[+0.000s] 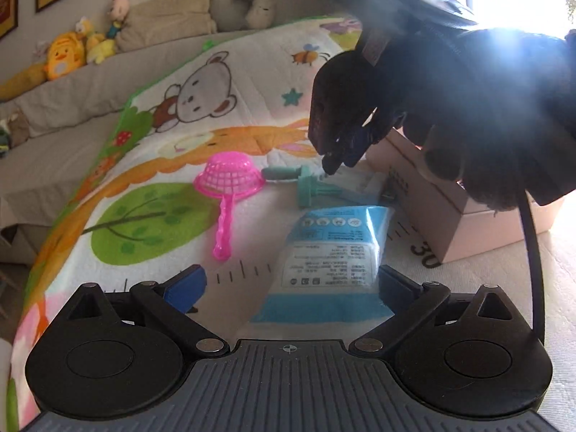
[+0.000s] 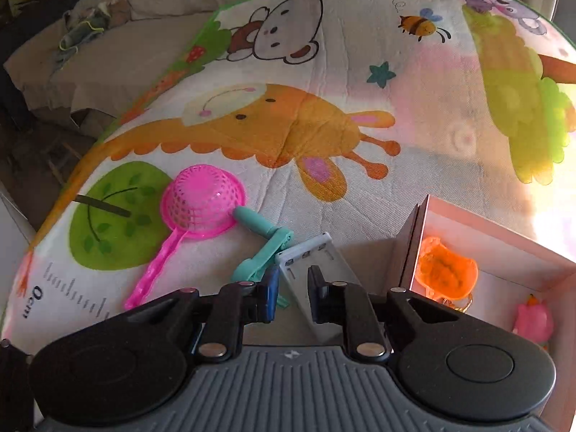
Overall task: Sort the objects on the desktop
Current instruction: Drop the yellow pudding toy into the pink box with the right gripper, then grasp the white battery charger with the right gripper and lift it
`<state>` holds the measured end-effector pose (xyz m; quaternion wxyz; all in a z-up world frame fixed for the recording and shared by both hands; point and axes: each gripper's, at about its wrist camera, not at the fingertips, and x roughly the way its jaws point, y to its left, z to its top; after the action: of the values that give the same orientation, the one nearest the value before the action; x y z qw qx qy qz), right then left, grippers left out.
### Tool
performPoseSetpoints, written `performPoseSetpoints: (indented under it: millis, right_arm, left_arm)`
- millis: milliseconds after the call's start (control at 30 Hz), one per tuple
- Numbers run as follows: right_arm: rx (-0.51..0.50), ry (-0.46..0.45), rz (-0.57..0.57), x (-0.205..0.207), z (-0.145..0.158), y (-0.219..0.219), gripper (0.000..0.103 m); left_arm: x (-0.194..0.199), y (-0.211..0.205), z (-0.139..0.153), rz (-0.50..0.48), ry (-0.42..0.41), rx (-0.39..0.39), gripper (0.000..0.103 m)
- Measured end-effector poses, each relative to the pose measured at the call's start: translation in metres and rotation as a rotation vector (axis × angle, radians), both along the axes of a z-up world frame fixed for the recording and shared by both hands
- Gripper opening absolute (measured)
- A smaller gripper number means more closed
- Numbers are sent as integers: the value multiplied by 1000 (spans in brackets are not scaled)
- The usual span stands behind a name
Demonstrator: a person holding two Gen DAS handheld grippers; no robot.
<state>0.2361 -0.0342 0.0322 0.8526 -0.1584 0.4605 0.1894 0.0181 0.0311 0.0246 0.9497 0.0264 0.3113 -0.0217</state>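
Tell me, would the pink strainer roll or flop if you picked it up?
The pink strainer looks like rigid moulded plastic, so probably not floppy. Its mesh bowl suggests it is light. Lying bowl-down with a long handle on the soft mat, it seems unlikely to roll.

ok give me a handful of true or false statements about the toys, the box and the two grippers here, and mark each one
1. The pink strainer lies on the play mat, outside the box. True.
2. The box is empty. False: an orange toy and a pink toy sit inside it.
3. The left gripper is clamped shut on the blue packet. False: its jaws stand wide open, with the packet lying between them.
4. The right gripper has a white part between its fingers. True.
5. The teal toy is inside the box. False: it lies on the mat beside the strainer.
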Motion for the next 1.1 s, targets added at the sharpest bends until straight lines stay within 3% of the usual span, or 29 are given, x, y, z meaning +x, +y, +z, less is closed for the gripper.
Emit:
performPoseSetpoints:
  millis: [100, 167, 467, 800, 1100]
  right_arm:
    - [-77, 3, 4, 8, -15, 10, 17]
    - [-67, 7, 0, 9, -16, 10, 17]
    - [102, 160, 30, -24, -11, 0, 17]
    - [155, 179, 107, -88, -10, -8, 18]
    - [202, 163, 73, -138, -10, -51, 18]
  left_arm:
    - [2, 5, -2, 2, 12, -9, 103]
    - [2, 6, -3, -11, 14, -22, 103]
    - [-9, 10, -2, -18, 8, -8, 103]
    - [-49, 23, -4, -36, 43, 10, 103]
    - [-73, 13, -7, -84, 55, 38, 103]
